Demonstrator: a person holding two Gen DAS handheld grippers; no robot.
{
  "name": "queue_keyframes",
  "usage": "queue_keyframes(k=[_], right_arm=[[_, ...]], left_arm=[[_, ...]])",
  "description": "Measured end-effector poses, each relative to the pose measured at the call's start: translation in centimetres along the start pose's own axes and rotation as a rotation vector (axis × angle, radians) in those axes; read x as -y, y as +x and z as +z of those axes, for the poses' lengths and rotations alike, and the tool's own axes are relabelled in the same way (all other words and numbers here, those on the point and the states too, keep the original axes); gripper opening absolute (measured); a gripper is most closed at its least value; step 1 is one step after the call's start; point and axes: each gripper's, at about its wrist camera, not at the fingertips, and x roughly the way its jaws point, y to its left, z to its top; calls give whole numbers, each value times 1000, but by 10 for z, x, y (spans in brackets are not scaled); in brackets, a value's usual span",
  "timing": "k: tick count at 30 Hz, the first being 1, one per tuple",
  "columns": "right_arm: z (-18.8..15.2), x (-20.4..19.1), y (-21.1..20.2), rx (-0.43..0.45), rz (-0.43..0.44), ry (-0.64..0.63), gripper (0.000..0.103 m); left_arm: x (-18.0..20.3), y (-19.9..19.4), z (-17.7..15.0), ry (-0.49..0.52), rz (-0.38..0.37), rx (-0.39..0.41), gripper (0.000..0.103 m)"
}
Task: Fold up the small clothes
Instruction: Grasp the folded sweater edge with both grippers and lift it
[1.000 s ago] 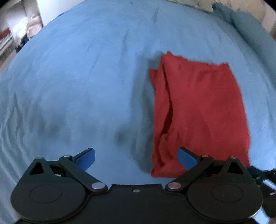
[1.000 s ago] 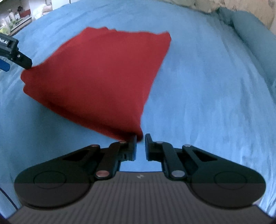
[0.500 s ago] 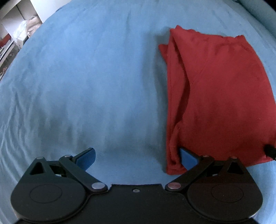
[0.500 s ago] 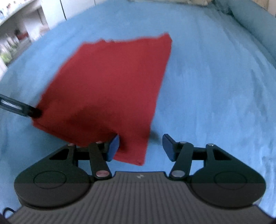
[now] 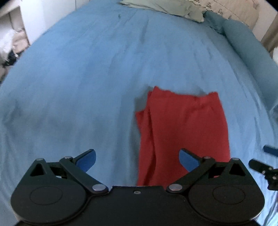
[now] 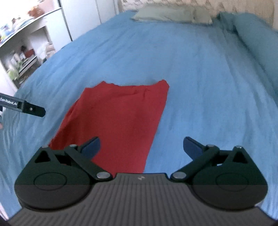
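A red garment (image 5: 184, 125), folded into a long rectangle, lies flat on the blue bedsheet (image 5: 86, 78); its left side shows stacked layers. My left gripper (image 5: 138, 158) hovers open above its near left edge and touches nothing. In the right wrist view the same garment (image 6: 118, 118) lies ahead and to the left. My right gripper (image 6: 141, 145) is above its near right corner, jaws opening wide, gripping nothing. Each gripper shows at the edge of the other's view: the right gripper's finger (image 5: 260, 165), the left gripper's finger (image 6: 26, 107).
A grey-green pillow (image 6: 165, 15) and a blue bolster (image 6: 257, 43) lie at the head of the bed. White shelves with clutter (image 6: 22, 57) stand beyond the bed's left edge. Blue sheet (image 6: 208, 87) spreads around the garment.
My right gripper has let go of the garment's near corner, opened wide and risen. The left gripper stayed open and drew back and up. The garment now lies flat.
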Motion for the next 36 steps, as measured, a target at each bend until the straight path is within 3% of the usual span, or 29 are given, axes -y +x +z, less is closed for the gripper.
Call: queue_keyframes(k=[3,7,13,15,18,20,23,25,30,36], right_arm=[[21,16,31,-132,40,103,103],[23,32,68,-158,84,246,103],[18,31,99,-186,124,307,103],[15,29,106,-206,132,311,101],[8,30,114,-220,147,342,93],[5,29,113,-212,167,367,80],[4,28,105,-194,178,348,57],[7,27,99,-179,187,342,45],[13,19,75,-130,181,340,41],[8,34,19,-62,190,366,40]], left_arm=[[-8,39,15,-29,-104,-58,103],[-9,73,18,-57,-189,-103,103],[16,94,8,63,-157,-112,100],[19,100,5,63,-169,-125,88],[25,108,4,55,-207,-132,78],[31,109,3,70,-190,-124,67],[33,102,5,54,-182,-103,38],[35,94,6,53,-183,-86,33],[49,69,5,77,-182,-41,28],[75,24,-6,72,-233,2,28]])
